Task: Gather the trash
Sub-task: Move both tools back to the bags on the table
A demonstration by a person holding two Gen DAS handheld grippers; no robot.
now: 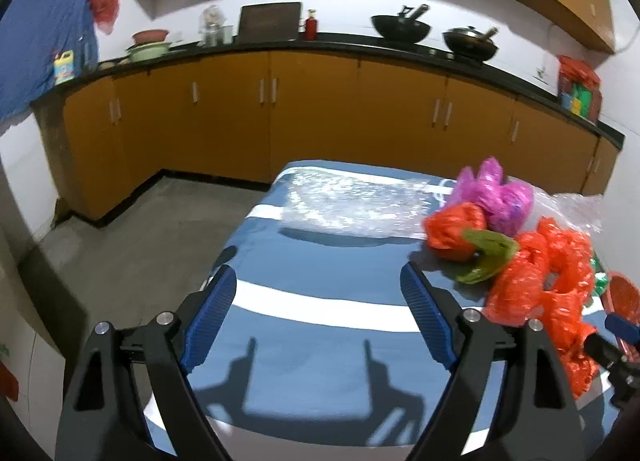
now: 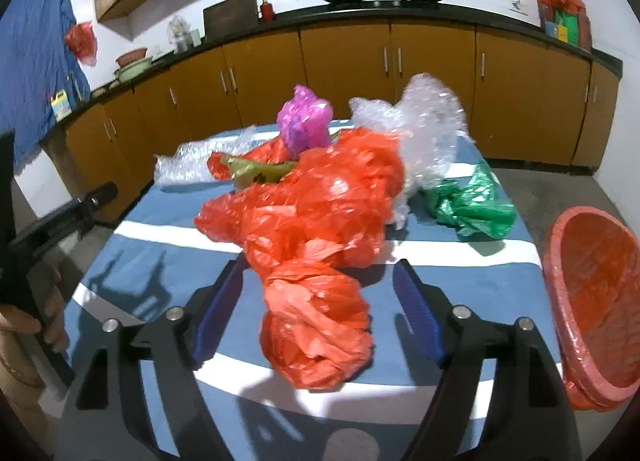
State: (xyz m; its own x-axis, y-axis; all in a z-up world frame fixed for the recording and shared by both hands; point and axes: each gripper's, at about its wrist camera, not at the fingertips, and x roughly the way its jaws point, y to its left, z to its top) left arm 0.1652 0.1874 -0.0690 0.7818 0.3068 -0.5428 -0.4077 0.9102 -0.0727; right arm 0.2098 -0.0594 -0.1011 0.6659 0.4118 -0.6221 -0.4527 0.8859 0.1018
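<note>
Orange bag (image 2: 316, 325) dead ahead of the right tool (image 2: 318, 281): crumpled thin plastic, glossy, twisted into a knotted lump at the near end, fanning into a bigger wrinkled mass further out. It lies on the blue-and-white striped worktop (image 2: 160, 261), between the two blue pads. Right tool's wide open, fingers either side of the lump w/ gaps showing, gripping nothing. Can't tell if the left pad brushes the plastic. Bag's long axis runs straight away from the tool, knotted end nearest, loose end pointing twd the cabinets.

Past the orange heap: pink bag (image 2: 306, 125), balled up, sitting upright. Olive-green scrap (image 2: 256, 173) pokes out to the left of the heap. Clear bubble wrap (image 2: 424, 133) bunched up beyond and right; green bag (image 2: 472, 201) flat on the worktop further right. Orange basket (image 2: 592, 309) at far right, tilted, mouth facing the tool, off the worktop's edge.

Left tool (image 1: 316, 293) also wide open, empty, over bare striped cloth. Trash pile sits to its right; a flat sheet of clear wrap (image 1: 348, 205) lies ahead of it.
</note>
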